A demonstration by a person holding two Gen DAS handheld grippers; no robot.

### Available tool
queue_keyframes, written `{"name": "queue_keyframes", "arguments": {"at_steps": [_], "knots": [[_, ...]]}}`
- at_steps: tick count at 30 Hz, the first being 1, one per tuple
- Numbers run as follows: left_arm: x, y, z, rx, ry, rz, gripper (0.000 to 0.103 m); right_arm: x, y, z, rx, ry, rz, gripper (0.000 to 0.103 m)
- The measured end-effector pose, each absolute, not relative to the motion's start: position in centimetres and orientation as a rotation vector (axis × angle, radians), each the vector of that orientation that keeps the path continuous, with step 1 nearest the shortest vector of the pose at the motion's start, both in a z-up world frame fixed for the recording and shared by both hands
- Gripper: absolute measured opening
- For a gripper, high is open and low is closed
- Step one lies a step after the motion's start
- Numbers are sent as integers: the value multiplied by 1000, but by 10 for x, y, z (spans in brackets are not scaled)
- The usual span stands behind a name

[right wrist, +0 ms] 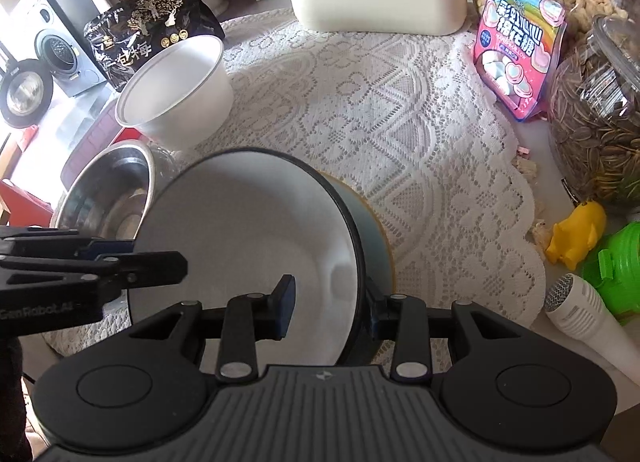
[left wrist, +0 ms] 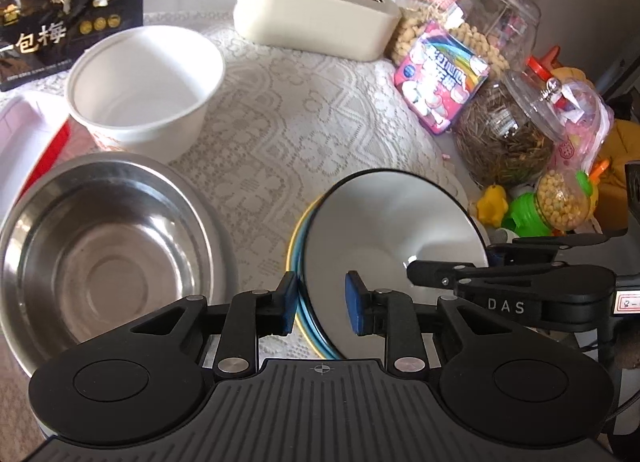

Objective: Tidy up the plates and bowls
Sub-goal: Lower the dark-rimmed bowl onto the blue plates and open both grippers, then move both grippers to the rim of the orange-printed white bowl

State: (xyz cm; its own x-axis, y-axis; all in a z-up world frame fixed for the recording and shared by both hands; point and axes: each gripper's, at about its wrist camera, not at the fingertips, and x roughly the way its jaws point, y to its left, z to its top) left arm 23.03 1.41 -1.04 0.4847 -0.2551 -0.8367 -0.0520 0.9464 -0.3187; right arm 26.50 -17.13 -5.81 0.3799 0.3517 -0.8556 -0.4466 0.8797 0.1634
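The left gripper [left wrist: 321, 302] stood with its blue pads spread partway, straddling the near edge of the white bowl [left wrist: 384, 221] and the plates [left wrist: 301, 302] under it: the left pad sat outside the stacked rims, the right pad inside the bowl, and neither clearly pressed on anything. The right gripper [right wrist: 330, 308] was likewise spread around the same bowl's [right wrist: 248, 221] rim at 3 o'clock, one pad inside against the white inner wall, the other outside the dark wall; whether they were squeezing I could not tell.

The bowl, white inside with a dark rim, sat tilted on blue and yellow rimmed plates on the lace cloth [left wrist: 272, 109]. At 9 o'clock from it, just beside, stood a steel bowl [left wrist: 100, 254], and beyond that at 11 o'clock a white paper bowl [left wrist: 148, 81]. At 12 o'clock, well apart, sat a cream tissue box [left wrist: 316, 17]. Toward 2 o'clock stood a pink marshmallow packet [left wrist: 440, 73] and clear jars [left wrist: 504, 133] of seeds and peanuts. A black snack bag [left wrist: 68, 5] leaned at 10 o'clock.
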Motion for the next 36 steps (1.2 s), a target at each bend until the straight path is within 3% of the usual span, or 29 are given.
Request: {"name": "queue_keyframes", "arguments": {"at_steps": [4, 18, 28, 36], "knots": [[227, 20, -7, -345, 1042, -151, 23, 265, -170, -51, -120, 1046, 486, 35], [227, 35, 3, -392, 985, -169, 23, 254, -149, -16, -201, 879, 471, 35], [245, 105, 21, -547, 850, -130, 23, 284, -100, 7, -186, 803, 474, 36], [261, 170, 26, -580, 654, -111, 23, 318, -55, 12, -163, 880, 467, 37]]}}
